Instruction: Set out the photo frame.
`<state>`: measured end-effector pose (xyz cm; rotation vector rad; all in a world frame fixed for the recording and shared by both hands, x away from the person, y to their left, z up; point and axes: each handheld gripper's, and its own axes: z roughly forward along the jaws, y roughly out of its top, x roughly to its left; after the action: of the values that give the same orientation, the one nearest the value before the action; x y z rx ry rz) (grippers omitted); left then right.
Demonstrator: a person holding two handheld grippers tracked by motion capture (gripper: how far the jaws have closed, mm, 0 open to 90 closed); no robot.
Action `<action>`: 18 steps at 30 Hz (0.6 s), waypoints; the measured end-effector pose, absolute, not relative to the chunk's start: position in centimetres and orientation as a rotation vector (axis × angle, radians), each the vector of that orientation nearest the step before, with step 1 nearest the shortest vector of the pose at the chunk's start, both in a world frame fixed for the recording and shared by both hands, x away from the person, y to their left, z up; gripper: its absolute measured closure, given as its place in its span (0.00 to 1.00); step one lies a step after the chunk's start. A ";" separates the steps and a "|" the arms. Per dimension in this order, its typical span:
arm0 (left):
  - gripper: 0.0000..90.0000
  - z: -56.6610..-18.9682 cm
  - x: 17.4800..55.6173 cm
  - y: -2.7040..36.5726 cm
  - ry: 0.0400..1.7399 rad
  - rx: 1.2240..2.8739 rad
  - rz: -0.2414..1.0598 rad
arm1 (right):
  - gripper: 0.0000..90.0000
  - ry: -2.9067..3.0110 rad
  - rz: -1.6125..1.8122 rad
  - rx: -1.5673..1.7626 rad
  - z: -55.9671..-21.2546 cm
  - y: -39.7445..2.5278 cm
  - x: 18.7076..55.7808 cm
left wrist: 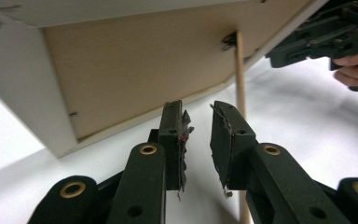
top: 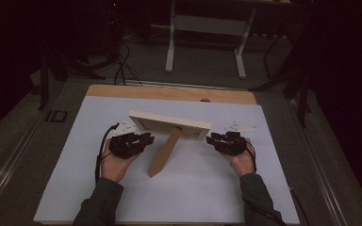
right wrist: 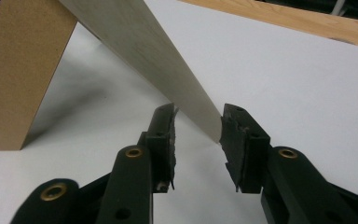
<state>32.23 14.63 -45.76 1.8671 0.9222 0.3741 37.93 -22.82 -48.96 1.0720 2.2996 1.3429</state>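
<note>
In the high view a picture frame (top: pixel 169 123) stands near the middle of the picture on a white table top (top: pixel 193 188), seen from behind, its pale rim running from centre left to centre right and tilting a little. A brown easel leg (top: pixel 164 152) slants down from the middle of its back toward the lower centre, its foot resting on the white surface. The left gripper (top: pixel 146 140) sits just left of that leg, at the frame's left end, held in the person's left hand (top: pixel 115 165), whose sleeve comes up from the bottom edge. The right gripper (top: pixel 212 139) lies at the frame's right end, in the right hand (top: pixel 242 162). In the left gripper view the jaws rise from the bottom centre with a narrow gap between them and nothing held in it; the frame's brown backing board (left wrist: pixel 135 65) fills the upper half, the pale rim runs down the left, and the leg appears edge-on as a thin strip just right of centre. The other gripper shows at the upper right of that view. In the right gripper view the jaws stand moderately apart at the bottom centre, and the frame's pale edge (right wrist: pixel 168 74) descends from the upper left to end between their tips, close against the right-hand jaw; whether it is gripped I cannot tell. The leg stands at the left of that view.
</note>
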 end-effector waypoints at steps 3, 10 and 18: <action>0.87 -45.7 32.3 14.8 0.930 1.863 0.377 | 0.74 2.303 1.317 1.082 -49.1 -22.7 38.1; 0.91 -45.6 32.3 15.1 0.947 1.850 0.418 | 0.79 2.274 1.275 1.102 -49.2 -22.7 38.6; 0.97 -45.3 32.7 15.5 0.958 1.816 0.437 | 1.00 2.242 1.252 1.125 -48.8 -22.3 39.5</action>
<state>32.67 15.52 -45.26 1.8156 0.9579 0.4368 39.47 -22.26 -48.77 1.1245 2.2423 1.2518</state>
